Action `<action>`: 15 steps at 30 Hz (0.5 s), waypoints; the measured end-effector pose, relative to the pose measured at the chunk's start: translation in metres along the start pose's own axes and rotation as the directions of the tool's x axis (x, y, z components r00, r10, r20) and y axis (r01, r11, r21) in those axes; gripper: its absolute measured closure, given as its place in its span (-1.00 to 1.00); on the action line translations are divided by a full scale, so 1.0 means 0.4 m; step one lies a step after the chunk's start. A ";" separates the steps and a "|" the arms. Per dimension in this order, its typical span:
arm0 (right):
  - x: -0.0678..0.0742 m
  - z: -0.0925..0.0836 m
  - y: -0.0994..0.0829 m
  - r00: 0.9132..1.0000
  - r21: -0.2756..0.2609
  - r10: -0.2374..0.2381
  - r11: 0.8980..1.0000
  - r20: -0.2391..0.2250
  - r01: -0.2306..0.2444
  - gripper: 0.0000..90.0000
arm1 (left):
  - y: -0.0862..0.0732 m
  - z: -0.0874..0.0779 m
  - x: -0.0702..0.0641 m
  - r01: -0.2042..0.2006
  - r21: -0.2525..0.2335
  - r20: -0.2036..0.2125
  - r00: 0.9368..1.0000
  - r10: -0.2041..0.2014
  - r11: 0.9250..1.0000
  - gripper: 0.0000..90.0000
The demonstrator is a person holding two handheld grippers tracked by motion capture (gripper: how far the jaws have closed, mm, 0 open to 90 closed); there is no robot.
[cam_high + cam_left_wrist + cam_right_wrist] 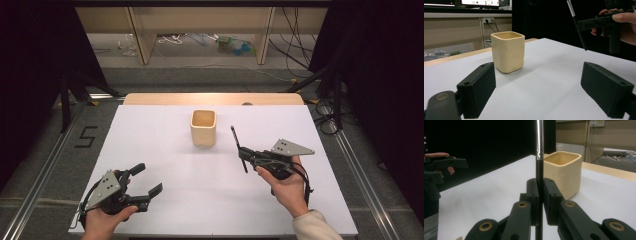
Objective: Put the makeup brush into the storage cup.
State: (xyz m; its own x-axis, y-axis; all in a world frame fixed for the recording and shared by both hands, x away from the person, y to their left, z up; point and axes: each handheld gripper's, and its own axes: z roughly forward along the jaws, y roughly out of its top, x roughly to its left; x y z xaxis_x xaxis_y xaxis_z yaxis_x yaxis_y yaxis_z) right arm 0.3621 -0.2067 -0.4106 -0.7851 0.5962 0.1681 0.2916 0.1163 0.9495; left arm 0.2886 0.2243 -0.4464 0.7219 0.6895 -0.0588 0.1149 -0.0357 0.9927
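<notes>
1. One white table (165, 200), largest item, lit from above, carries all the work; wooden edge strip along far side.
2. Cream cup (203, 128) upright near far-centre of table, mouth open upward, squarish with rounded corners, matte, slightly dented walls; looks empty as far as rim allows. Likely target container, placed centrally so either hand can reach.
3. Left gripper (148, 180) low at near-left of table, held in left hand (102, 220), jaws wide apart, nothing between them. Aimed toward cup, well apart from it; probably parked out of the way, or ready to steady cup.
4. Right gripper (243, 152) at right of table, held in right hand (286, 186), jaws closed tight on pen. Raised off surface, right of cup and near it, not touching.
5. Pen (238, 148): thin dark stick, black lower barrel, shiny metal upper section seen in right gripper view. Clamped near mid-length, so both ends stick out past the pads; seen upright and tilted in left gripper view, lower tip clear of table. Gripped crosswise probably so one end can go down into cup mouth.
6. Judged step: carrying pen toward cup; not yet over rim.
7. Risk: thin barrel could pivot in pads or clip rim and tip cup.
</notes>
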 end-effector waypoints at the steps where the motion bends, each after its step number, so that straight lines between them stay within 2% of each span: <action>1: 0.002 -0.005 -0.002 1.000 -0.002 -0.008 1.000 -0.009 0.008 0.87 | 0.000 0.000 0.001 -0.007 0.001 -0.001 1.000 0.007 1.000 -0.72; 5: 0.009 -0.022 -0.008 1.000 -0.009 -0.016 1.000 -0.017 0.016 0.87 | 0.000 0.000 0.000 -0.002 -0.001 -0.002 1.000 0.002 1.000 -0.72; 9: 0.013 -0.035 -0.018 0.999 -0.017 -0.021 1.000 -0.025 0.021 0.87 | 0.001 0.000 0.003 -0.016 0.000 -0.003 1.000 0.016 1.000 -0.72; 12: 0.021 -0.037 -0.017 0.999 -0.021 -0.006 1.000 -0.035 0.005 0.87 | 0.001 0.001 0.001 -0.012 -0.002 -0.003 1.000 0.012 1.000 -0.72; 15: 0.027 -0.031 -0.015 0.999 -0.033 -0.019 0.999 -0.041 0.018 0.87 | 0.002 0.000 0.001 -0.013 -0.004 -0.002 1.000 0.013 1.000 -0.72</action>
State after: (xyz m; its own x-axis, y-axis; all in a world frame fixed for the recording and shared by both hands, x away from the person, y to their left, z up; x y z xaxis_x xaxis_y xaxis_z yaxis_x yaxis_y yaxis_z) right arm 0.3449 -0.2108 -0.4113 -0.8124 0.5604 0.1610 0.2594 0.1001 0.9606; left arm 0.2889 0.2247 -0.4457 0.7217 0.6907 -0.0456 0.1031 -0.0420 0.9938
